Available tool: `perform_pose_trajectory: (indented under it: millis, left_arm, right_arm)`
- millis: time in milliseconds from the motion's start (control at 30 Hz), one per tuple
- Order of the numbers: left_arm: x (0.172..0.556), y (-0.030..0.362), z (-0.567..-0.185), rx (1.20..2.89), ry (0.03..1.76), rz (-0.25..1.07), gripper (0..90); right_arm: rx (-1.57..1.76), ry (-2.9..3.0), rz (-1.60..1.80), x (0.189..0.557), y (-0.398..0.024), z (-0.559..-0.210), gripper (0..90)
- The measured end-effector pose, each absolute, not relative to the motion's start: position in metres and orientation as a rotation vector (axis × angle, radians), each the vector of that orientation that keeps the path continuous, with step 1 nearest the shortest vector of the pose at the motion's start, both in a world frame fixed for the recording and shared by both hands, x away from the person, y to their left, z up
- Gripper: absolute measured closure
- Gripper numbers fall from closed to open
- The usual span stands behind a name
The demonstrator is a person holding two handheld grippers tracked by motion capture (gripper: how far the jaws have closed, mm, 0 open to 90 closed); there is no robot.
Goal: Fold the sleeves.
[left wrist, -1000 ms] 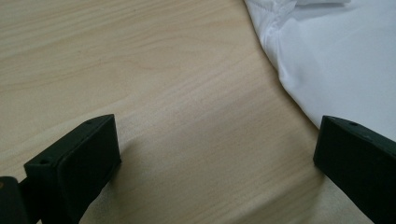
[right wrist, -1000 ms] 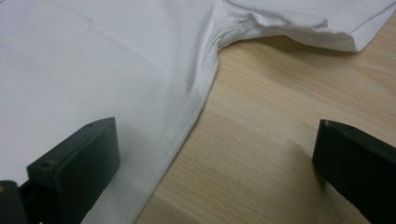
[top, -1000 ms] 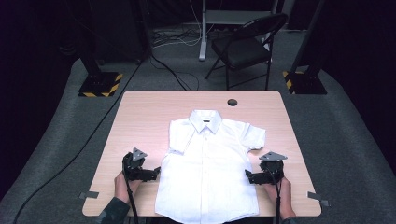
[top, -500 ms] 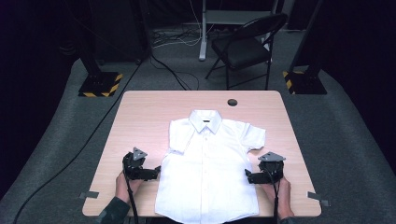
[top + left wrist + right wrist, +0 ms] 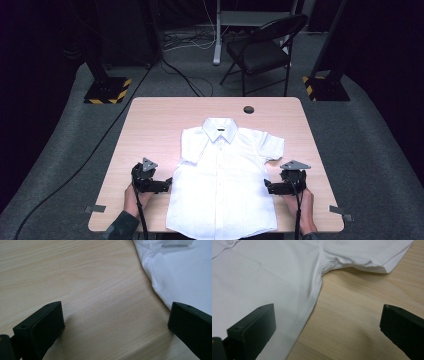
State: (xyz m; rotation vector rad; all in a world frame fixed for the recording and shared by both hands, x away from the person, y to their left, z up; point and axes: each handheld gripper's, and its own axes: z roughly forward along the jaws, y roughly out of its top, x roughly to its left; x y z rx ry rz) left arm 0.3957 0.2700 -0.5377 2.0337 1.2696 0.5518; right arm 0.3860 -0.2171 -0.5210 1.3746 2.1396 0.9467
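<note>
A white short-sleeved shirt [image 5: 222, 180] lies flat, front up, collar away from me, on the wooden table [image 5: 150, 130]. My left gripper [image 5: 169, 183] rests on the table at the shirt's left side seam, open, with bare wood between its jaws. The left gripper view has the shirt's edge [image 5: 175, 275] at the right, just reaching the right jaw. My right gripper [image 5: 267, 187] sits at the shirt's right side seam, open. In the right gripper view the side seam [image 5: 312, 297] and sleeve [image 5: 367, 257] lie ahead, and the left jaw stands over cloth.
A small dark round hole [image 5: 248, 109] marks the table's far edge. A black folding chair [image 5: 265, 47] and stand bases [image 5: 107, 90] are on the grey floor beyond. Tape tabs [image 5: 95, 208] stick out at the table's near corners.
</note>
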Motion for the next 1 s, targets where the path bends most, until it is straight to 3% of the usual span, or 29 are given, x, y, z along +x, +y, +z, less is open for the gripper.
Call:
perform_pose_trajectory:
  millis: [1000]
  left_arm:
    - [0.395,0.270,-0.538,2.028,1.280,0.556,0.0]
  right_arm:
    - [1.460,2.139,0.928,0.444,-0.234,-0.487,1.5]
